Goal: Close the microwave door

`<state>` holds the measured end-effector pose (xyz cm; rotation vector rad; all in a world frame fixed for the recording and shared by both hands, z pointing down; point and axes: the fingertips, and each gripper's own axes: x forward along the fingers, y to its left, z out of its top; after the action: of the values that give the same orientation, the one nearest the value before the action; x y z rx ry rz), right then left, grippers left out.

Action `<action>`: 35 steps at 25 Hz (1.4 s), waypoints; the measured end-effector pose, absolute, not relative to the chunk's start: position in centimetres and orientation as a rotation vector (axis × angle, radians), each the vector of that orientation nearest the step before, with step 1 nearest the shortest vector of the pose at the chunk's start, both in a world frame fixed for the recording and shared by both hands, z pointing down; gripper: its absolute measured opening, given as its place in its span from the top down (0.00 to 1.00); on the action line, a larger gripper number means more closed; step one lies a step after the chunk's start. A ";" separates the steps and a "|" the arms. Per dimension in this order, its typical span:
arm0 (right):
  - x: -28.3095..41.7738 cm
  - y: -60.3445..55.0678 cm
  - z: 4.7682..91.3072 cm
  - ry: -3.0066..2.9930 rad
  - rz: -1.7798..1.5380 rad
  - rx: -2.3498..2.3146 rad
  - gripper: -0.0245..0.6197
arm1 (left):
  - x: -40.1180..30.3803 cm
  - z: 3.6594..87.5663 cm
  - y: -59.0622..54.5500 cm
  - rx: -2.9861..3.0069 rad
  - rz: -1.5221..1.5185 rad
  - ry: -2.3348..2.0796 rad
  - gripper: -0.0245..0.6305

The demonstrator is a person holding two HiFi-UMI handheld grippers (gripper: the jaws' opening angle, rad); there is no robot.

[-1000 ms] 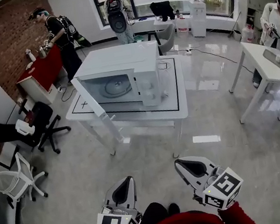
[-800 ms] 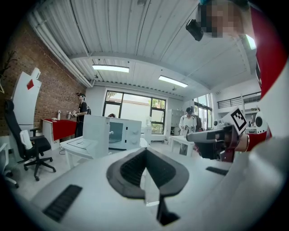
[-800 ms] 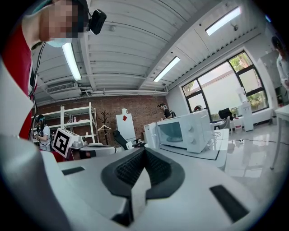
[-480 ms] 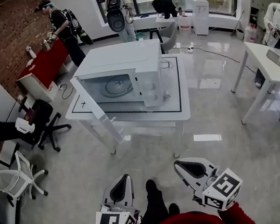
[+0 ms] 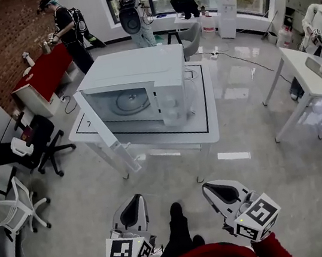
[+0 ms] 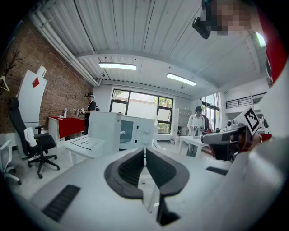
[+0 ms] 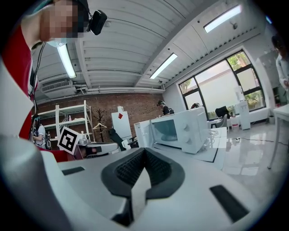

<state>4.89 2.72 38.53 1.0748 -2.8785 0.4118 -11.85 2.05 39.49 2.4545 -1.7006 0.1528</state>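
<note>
The microwave door [image 5: 104, 131] stood swung open at the left of the white microwave [image 5: 140, 73], which sat on a white table [image 5: 206, 130] in mid-room. Well short of it, the left gripper [image 5: 137, 200] and right gripper [image 5: 209, 187] pointed toward it, the fingers of each closed together on nothing

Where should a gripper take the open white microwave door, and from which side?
On the white microwave door, the free edge farthest from its left-side hinge, coming from its outer face; it stands swung wide, so a push there likely shuts it.
</note>
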 end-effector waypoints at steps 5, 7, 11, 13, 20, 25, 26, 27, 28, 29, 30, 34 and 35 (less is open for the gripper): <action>4.2 0.8 38.8 -2.858 0.420 1.094 0.94 | -12.7 39.5 -0.5 2.469 0.164 -1.693 0.92; 3.9 -0.3 38.9 -2.848 0.427 1.102 0.94 | -13.1 39.6 -1.6 2.469 0.185 -1.700 0.87; 3.1 -2.5 38.8 -2.834 0.443 1.106 0.94 | -14.4 40.0 -3.7 2.449 0.233 -1.712 0.76; 2.5 -3.5 38.9 -2.827 0.448 1.101 0.94 | -14.9 40.4 -4.7 2.438 0.247 -1.712 0.73; 0.9 -6.7 38.6 -2.814 0.466 1.097 0.94 | -16.0 40.5 -7.6 2.446 0.239 -1.658 0.72; 0.1 -8.0 38.8 -2.805 0.485 1.091 0.94 | -16.9 40.2 -8.6 2.452 0.232 -1.648 0.72; 0.0 -8.2 38.9 -2.801 0.491 1.092 0.94 | -16.9 40.0 -8.7 2.459 0.228 -1.642 0.72; -0.1 -8.5 39.0 -2.798 0.497 1.093 0.94 | -16.8 39.8 -8.9 2.468 0.224 -1.633 0.72; -0.2 -8.7 39.1 -2.795 0.504 1.092 0.94 | -16.8 39.7 -9.1 2.476 0.221 -1.622 0.72; -0.3 -8.9 39.1 -2.793 0.509 1.089 0.94 | -16.7 39.5 -9.2 2.483 0.220 -1.611 0.72; -0.5 -9.0 39.1 -2.791 0.514 1.086 0.94 | -16.6 39.4 -9.3 2.490 0.219 -1.600 0.72; -0.9 -9.4 39.0 -2.782 0.524 1.084 0.94 | -16.3 39.2 -9.4 2.511 0.218 -1.557 0.72; -1.0 -9.5 39.0 -2.781 0.525 1.087 0.94 | -16.1 39.2 -9.5 2.516 0.221 -1.547 0.72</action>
<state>-0.97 -9.52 38.96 1.0867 -2.7815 0.5248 -16.15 -9.47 39.18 2.5165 -1.5467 0.2205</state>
